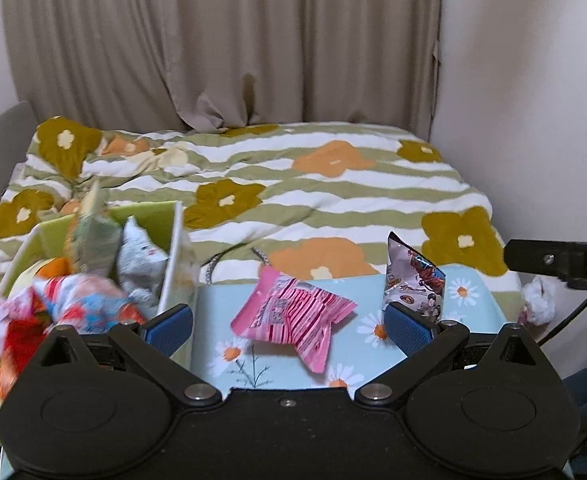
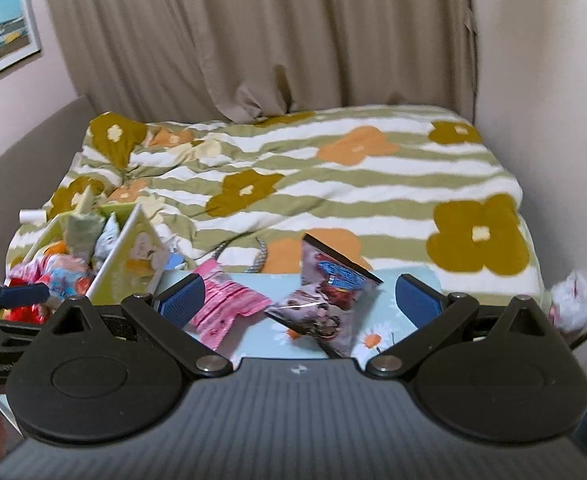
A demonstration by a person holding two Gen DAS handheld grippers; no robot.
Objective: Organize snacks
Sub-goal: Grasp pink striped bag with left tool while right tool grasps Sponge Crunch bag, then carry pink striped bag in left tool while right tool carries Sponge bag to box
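Observation:
A pink striped snack packet (image 1: 293, 316) lies on the light-blue daisy table (image 1: 277, 364), between the open fingers of my left gripper (image 1: 289, 326). A silver snack bag with cartoon print (image 1: 415, 280) stands to its right. A green box (image 1: 173, 252) at the left holds several snack packets (image 1: 81, 304). In the right wrist view my right gripper (image 2: 299, 302) is open and empty, with the silver bag (image 2: 329, 296) between its fingers and the pink packet (image 2: 225, 304) by the left finger. The green box (image 2: 133, 256) is at the left.
A bed with a striped flower quilt (image 1: 293, 192) lies beyond the table, beige curtains behind it. A wall is close on the right. A white fluffy thing (image 1: 539, 300) sits at the table's right. A grey cord (image 2: 259, 258) lies on the quilt.

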